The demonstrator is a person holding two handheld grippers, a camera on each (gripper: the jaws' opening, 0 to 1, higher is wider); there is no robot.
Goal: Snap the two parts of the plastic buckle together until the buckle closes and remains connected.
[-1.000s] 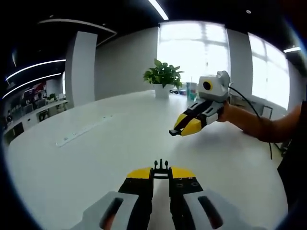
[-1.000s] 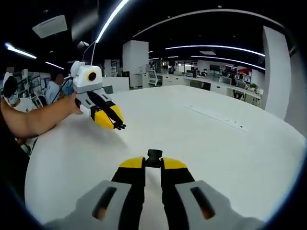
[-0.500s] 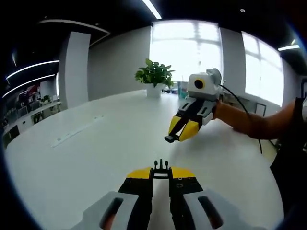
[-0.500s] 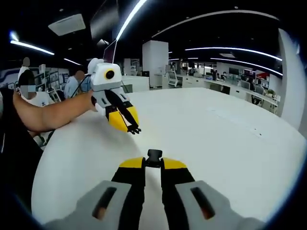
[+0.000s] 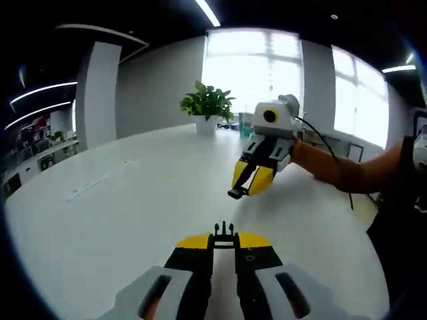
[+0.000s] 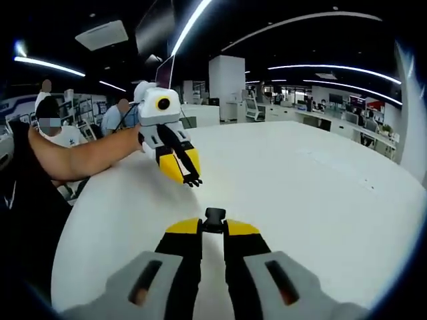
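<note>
The pronged half (image 5: 224,235) of the buckle sits pinched between the tips of my left gripper (image 5: 224,241), its black tines poking out past the yellow pads. My left jaws are pressed in on it, with only that piece between them. The socket half (image 6: 214,219) is clamped the same way at the tip of my right gripper (image 6: 213,229), a small black block held tight between yellow pads.

Both halves hang above the white table (image 5: 120,207), apart from each other. In the left gripper view my right gripper (image 5: 237,193) is beyond the pronged half and to its right, nose angled down toward it, the socket half a dark tip at its end. In the right gripper view my left gripper (image 6: 194,180) hangs beyond the socket half and to its left, prongs pointing down toward it.

Farther across the table from the pronged half stands a potted plant (image 5: 207,107) before bright windows (image 5: 252,67).
</note>
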